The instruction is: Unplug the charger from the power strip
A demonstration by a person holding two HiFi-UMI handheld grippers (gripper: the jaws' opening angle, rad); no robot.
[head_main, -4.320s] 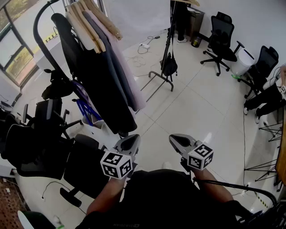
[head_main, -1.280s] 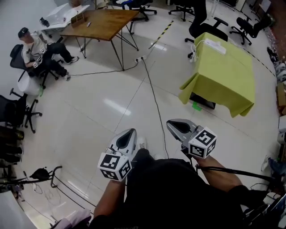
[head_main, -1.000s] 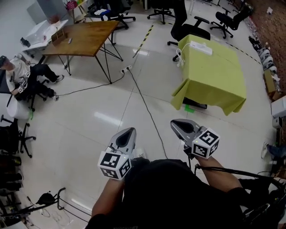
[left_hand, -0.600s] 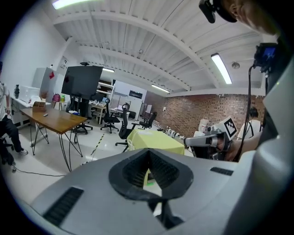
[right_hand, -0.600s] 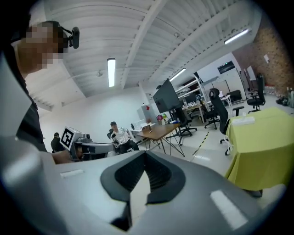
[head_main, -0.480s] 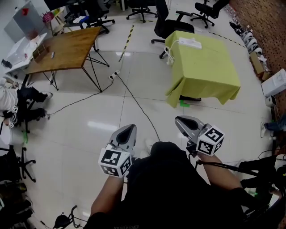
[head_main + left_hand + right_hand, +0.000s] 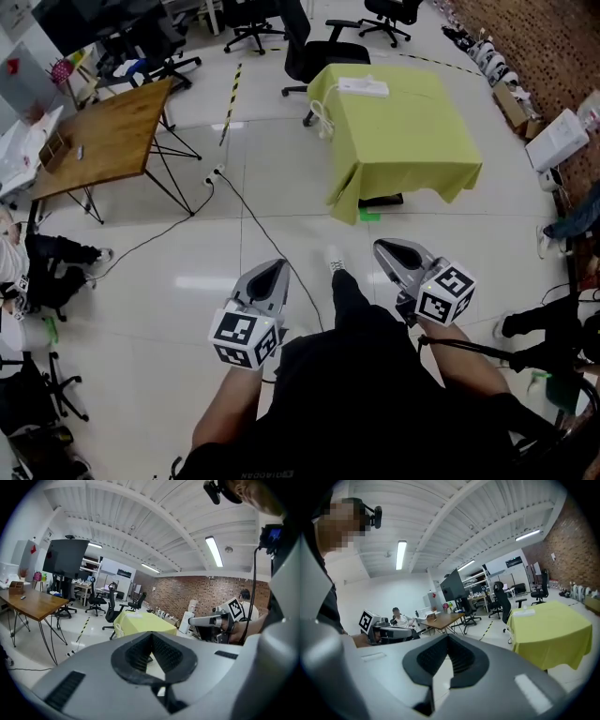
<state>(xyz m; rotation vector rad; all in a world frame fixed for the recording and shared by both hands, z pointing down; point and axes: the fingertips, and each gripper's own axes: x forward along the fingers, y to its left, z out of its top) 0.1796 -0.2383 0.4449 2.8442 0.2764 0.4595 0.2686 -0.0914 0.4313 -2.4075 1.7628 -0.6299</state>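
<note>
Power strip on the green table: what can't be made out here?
- Head view: power strip too small; sockets and any plug unreadable.
- Right gripper view: strip far off, edge-on; nothing plugged in discernible.
- Head view: white cord hangs at the table corner; its end too small to trace.

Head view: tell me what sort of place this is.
Probably an open office or lab workspace: black swivel office chairs, a wooden table, and a white power strip on a yellow-green clothed table.

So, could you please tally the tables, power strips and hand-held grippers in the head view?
Tables: 2, green-covered table and wooden table.
Power strips: 2, tabletop strip and floor strip.
Hand-held grippers: 2, left hand-held gripper and right hand-held gripper.
Total: 6.
</note>
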